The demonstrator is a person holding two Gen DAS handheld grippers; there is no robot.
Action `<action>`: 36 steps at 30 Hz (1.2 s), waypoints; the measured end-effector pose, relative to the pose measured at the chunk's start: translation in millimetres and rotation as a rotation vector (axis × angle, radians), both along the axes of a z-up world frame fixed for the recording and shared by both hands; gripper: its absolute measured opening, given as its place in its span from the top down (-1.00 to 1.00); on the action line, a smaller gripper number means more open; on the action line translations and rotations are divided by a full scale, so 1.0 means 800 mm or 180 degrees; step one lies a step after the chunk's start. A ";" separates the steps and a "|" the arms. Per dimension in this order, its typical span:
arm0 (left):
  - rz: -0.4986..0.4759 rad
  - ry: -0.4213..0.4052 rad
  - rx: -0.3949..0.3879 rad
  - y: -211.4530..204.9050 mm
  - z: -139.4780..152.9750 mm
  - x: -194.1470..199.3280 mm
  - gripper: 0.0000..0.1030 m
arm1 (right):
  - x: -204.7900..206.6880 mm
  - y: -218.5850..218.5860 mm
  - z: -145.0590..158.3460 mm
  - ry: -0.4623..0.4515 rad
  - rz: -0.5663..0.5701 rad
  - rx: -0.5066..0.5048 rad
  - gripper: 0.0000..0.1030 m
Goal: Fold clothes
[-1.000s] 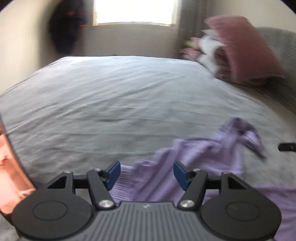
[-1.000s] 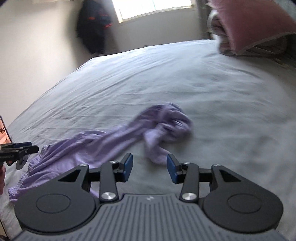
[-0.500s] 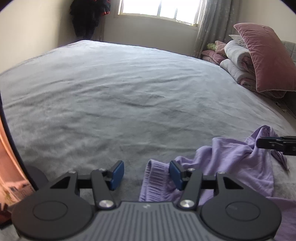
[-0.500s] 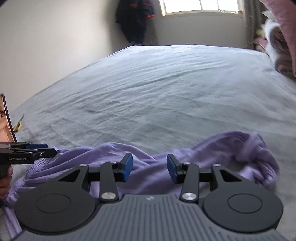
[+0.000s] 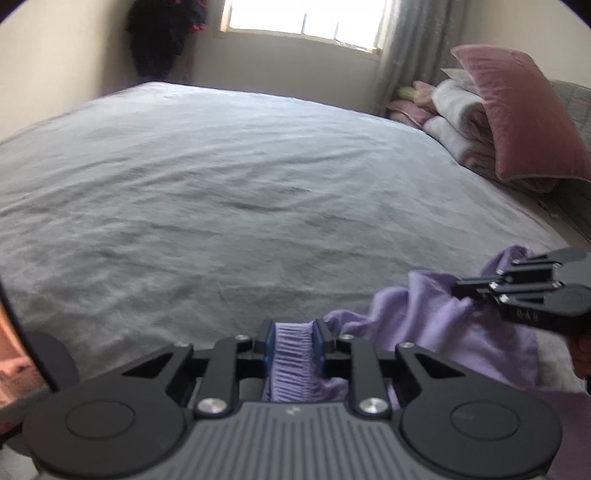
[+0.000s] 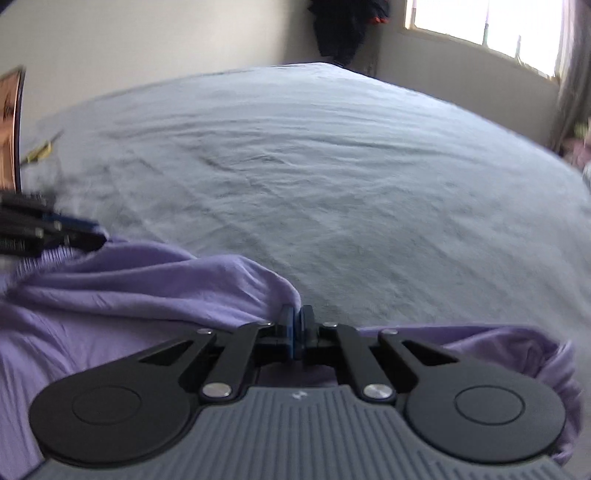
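A bedroom in someone's home. A wide bed (image 5: 229,192) under a rumpled grey cover fills most of the room. At its right edge a pink pillow (image 5: 517,114) leans on folded blankets (image 5: 458,118). Past the far edge a bright window (image 5: 306,16) with a grey curtain (image 5: 413,55) sits in a cream wall, and dark clothes (image 5: 162,33) hang in the corner.
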State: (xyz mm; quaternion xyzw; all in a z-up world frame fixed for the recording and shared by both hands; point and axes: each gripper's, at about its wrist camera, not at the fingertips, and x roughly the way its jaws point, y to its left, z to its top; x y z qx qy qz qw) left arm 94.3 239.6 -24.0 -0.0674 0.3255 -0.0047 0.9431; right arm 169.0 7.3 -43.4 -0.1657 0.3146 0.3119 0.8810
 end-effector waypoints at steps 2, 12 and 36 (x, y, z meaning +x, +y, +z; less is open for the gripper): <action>0.0179 -0.0063 0.0075 0.002 0.006 -0.002 0.60 | -0.004 0.007 0.005 -0.0137 -0.0002 -0.0094 0.94; 0.1017 -0.0308 0.0753 0.003 0.019 0.000 0.66 | 0.012 0.048 0.033 -0.0711 -0.0173 -0.0266 0.96; 0.1279 -0.0166 0.1714 -0.032 0.015 0.010 0.06 | 0.037 0.032 0.031 -0.0498 -0.0661 -0.0400 0.09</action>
